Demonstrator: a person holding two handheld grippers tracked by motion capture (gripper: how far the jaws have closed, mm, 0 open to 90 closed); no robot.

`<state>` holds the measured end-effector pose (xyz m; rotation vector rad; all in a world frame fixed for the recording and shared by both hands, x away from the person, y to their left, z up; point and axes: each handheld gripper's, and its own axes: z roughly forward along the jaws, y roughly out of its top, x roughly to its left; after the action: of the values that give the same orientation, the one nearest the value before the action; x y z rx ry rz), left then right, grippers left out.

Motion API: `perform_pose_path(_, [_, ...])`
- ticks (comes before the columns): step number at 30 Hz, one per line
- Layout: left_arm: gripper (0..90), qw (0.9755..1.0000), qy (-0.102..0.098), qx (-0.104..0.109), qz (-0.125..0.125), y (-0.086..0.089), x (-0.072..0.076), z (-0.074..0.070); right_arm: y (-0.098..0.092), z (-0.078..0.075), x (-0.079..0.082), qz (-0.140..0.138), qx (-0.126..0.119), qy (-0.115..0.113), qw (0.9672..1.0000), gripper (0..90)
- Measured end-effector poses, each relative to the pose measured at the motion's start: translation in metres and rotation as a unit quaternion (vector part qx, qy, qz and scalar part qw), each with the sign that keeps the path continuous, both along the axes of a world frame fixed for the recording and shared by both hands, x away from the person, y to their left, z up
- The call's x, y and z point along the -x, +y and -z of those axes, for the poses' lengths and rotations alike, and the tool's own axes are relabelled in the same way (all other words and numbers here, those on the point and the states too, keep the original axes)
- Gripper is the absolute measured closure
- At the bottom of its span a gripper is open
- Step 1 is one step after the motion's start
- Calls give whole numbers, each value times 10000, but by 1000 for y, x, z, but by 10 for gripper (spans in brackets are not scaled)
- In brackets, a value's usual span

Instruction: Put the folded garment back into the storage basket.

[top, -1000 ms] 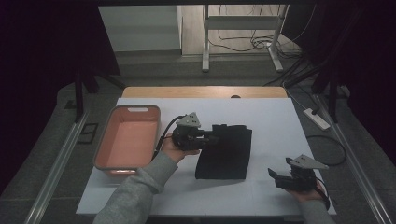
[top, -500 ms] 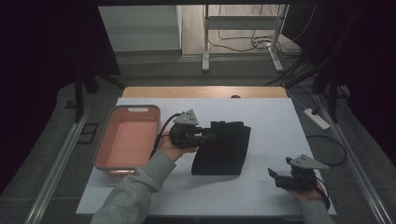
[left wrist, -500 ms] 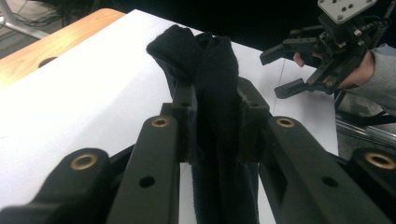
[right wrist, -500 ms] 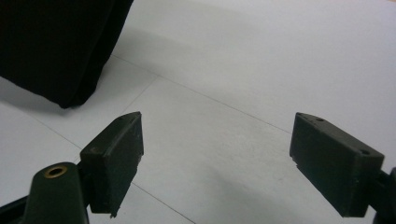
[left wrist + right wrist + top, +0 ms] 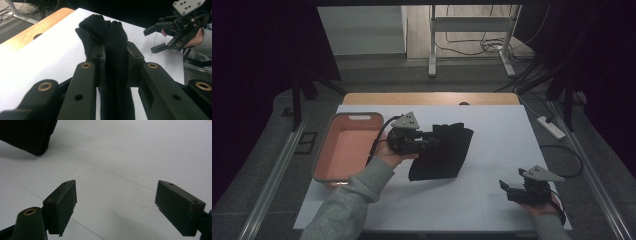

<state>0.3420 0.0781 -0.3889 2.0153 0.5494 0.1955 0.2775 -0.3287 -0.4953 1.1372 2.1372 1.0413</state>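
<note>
Cloth and left tool: the left tool point(image 5: 426, 142) is pinching the near-left edge of a black cloth point(image 5: 443, 154), with its jaws pressing together on a bunched fold of the fabric.
Seen along the left tool: in the left gripper view the cloth point(image 5: 113, 50) is running up between the two black jaws and poking out past their tips in two rounded lumps.
Where the cloth is: it is sitting at the middle of the white counter point(image 5: 492, 130), just right of the left hand point(image 5: 389, 156); the pinched end is being held up off the surface, while the rest is hanging down towards the near side, its lower edge looking as if it is touching the counter.
How the cloth looks: it is plain black, soft and fuzzy, roughly oblong and folded, wider at the far end and narrowing towards the near corner.
Right tool: the right tool point(image 5: 511, 190) is resting low at the near right corner of the counter, well apart from the cloth, its jaws standing spread with nothing between them.
Seen along the right tool: a corner of the cloth point(image 5: 27, 135) is showing at the upper left, beyond the spread jaws.
Tray: a salmon-pink tray point(image 5: 332, 150) is lying on the left of the counter, just beside the left hand.
</note>
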Motion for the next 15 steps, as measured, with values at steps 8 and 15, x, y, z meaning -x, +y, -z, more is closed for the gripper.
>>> perform_pose_path(8, [737, 9999, -74, -60, -48, 5, 1, -7, 0, 0, 0, 3, 9, -2, 10000, 181])
perform_pose_path(15, [737, 9998, -116, -18, -137, 14, 2, -13, 0, 0, 0, 19, 5, -3, 10000, 181])
